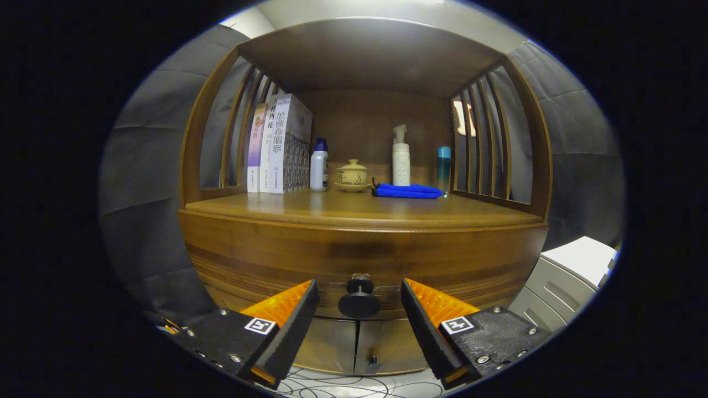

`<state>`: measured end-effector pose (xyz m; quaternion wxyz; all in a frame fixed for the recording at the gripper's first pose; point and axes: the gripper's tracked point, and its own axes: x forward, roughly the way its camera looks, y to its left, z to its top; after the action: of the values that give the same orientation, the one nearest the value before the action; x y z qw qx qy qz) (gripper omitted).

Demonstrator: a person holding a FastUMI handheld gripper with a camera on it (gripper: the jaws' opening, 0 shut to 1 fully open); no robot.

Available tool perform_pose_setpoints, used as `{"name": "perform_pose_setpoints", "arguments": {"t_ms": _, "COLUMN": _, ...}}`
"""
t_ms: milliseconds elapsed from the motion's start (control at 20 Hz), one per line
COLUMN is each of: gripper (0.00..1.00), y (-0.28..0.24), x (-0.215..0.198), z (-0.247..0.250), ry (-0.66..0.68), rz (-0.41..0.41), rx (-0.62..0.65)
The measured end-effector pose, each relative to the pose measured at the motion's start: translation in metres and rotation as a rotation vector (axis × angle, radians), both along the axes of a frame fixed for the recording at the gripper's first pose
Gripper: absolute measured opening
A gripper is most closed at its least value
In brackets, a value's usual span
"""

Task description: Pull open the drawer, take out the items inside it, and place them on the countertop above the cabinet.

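The gripper (359, 309) faces a wooden cabinet with its two fingers spread wide and nothing between them but air and, a little way ahead, the dark round knob (359, 301) of the drawer (365, 260). The fingers stand on either side of the knob without touching it, a stance that suggests a lining-up for a grasp: the gap is wide enough to pass around the knob, and the knob sits almost centred between the tips.

The drawer itself is shut, its broad wooden front flush under the countertop (359, 207), so whatever lies inside is hidden. Below the knob, two cabinet doors (357, 345) meet at a seam, also closed.

Above, the countertop's front half is bare wood, the likely landing place for the drawer's contents. Its back row is already taken: books (279, 146) stand upright against the slatted left side, next a small white bottle with a blue cap (319, 166), a lidded ceramic jar on a saucer (352, 176), a folded blue cloth (408, 191) with a white pump bottle (401, 157) behind it, and a teal bottle (444, 166) near the slatted right side. A white drawer unit (564, 282) stands beside the cabinet to the right.

By this reading the task is at its opening step, the pull not yet begun.
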<state>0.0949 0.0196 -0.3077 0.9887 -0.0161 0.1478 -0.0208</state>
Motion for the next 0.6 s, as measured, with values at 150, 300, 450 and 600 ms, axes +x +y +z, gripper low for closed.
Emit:
{"name": "perform_pose_setpoints", "arguments": {"t_ms": 150, "gripper": 0.83, "y": -0.002, "x": 0.003, "z": -0.006, "ry": 0.006, "rz": -0.005, "rx": 0.006}}
{"name": "perform_pose_setpoints", "arguments": {"t_ms": 300, "gripper": 0.58, "y": -0.001, "x": 0.004, "z": -0.009, "ry": 0.002, "rz": 0.019, "rx": 0.008}}
{"name": "perform_pose_setpoints", "arguments": {"t_ms": 450, "gripper": 0.48, "y": -0.002, "x": 0.003, "z": -0.012, "ry": -0.005, "rz": 0.012, "rx": 0.019}}
{"name": "perform_pose_setpoints", "arguments": {"t_ms": 600, "gripper": 0.41, "y": -0.002, "x": 0.0, "z": -0.012, "ry": -0.015, "rz": 0.036, "rx": 0.017}}
